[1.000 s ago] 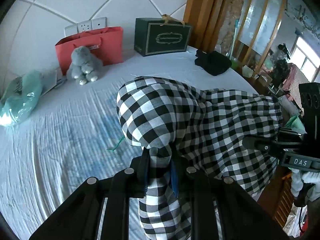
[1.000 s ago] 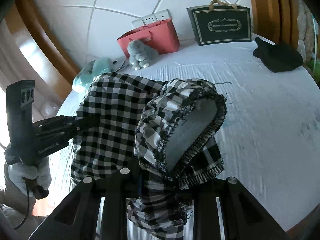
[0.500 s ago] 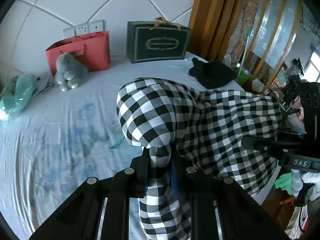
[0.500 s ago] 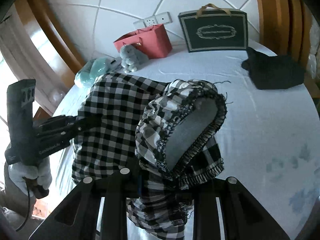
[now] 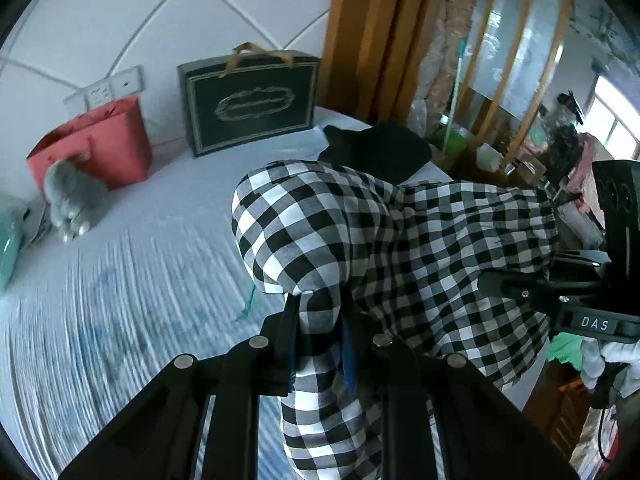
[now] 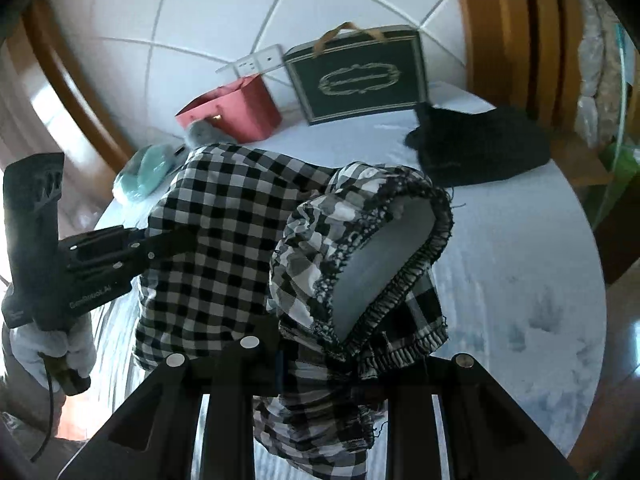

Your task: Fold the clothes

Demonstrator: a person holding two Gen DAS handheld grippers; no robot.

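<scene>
I see a green bag (image 5: pixel 248 102) and red bag (image 5: pixel 96 148) standing against the wall (image 5: pixel 120 20), a grey plush (image 5: pixel 70 200) touching the red one, a black cloth (image 6: pixel 480 148) near the bed (image 5: pixel 120 280) edge.

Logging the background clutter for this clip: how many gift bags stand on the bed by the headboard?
2. The red gift bag stands to the left, behind the grey plush toy; the dark green gift bag stands to its right. The checked garment could hide others.

Bed (image 5: pixel 132 264) holds two gift bags (image 5: pixel 248 100) (red, green), plush rabbit (image 5: pixel 70 196)
</scene>
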